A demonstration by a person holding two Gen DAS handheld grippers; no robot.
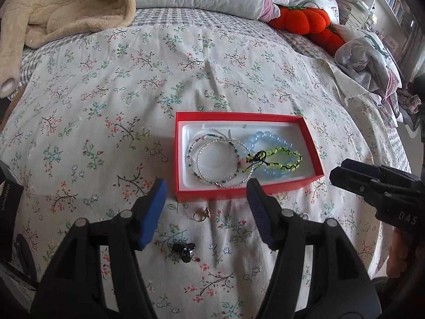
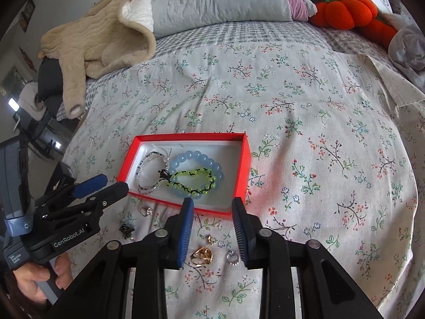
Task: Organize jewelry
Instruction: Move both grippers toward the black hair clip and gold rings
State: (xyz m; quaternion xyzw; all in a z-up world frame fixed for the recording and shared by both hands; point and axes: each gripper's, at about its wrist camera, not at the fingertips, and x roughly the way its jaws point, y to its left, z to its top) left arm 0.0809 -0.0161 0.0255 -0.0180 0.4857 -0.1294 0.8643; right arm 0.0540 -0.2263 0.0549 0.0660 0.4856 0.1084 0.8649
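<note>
Floral bedspread is covering the whole bed w/ a beige blanket and an orange plush lying at the far end. Red box is sitting mid-bed, holding a blue bead bracelet, a green one crossing over it, and thin beaded strands beside them. Left gripper is hovering at the box's near edge – jaws spread, nothing btwn them. Right gripper is likewise hanging released above a gold ring and a small silver ring. Another ring and a black piece – prob. a charm – are lying loose outside the box.
</note>
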